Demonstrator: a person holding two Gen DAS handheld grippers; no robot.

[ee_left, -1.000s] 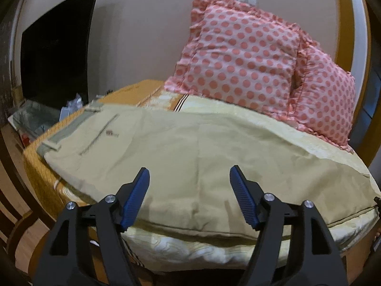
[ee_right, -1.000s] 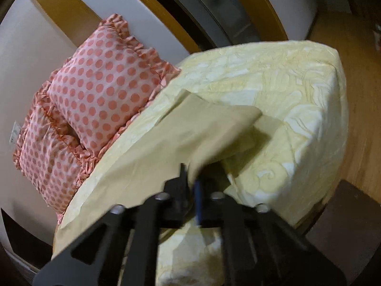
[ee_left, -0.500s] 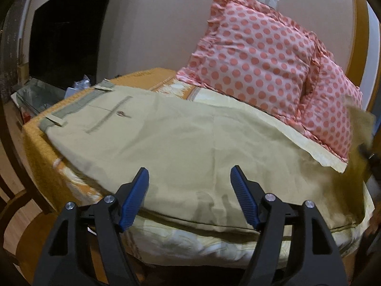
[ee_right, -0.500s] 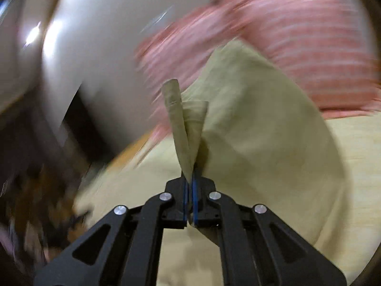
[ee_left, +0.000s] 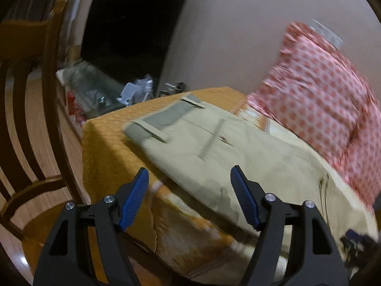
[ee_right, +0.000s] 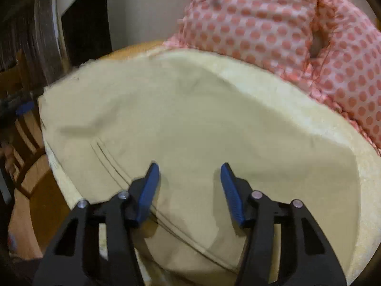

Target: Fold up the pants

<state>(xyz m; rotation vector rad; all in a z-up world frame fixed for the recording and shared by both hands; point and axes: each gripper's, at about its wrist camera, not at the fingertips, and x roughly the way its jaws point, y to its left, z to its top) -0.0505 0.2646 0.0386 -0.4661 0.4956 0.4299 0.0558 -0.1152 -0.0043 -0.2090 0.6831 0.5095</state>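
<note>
Left wrist view: left tongs [ee_left: 189, 196], jaws spread, empty, poised just off the bed [ee_left: 107, 147] corner. Pants [ee_left: 228, 147], khaki, lie flat on the bed; waistband [ee_left: 162, 121] at far left, long axis running rightward toward the polka-dot pillows [ee_left: 326, 95].
Right wrist view: right tongs [ee_right: 188, 190], jaws parted, empty, directly over the pants [ee_right: 190, 119] cloth, hence nearer. Near hem follows the bed's front edge; pillows [ee_right: 285, 23] crowd the far side. Chair [ee_left: 28, 119] stands left. Open room judged toward the waistband end.
</note>
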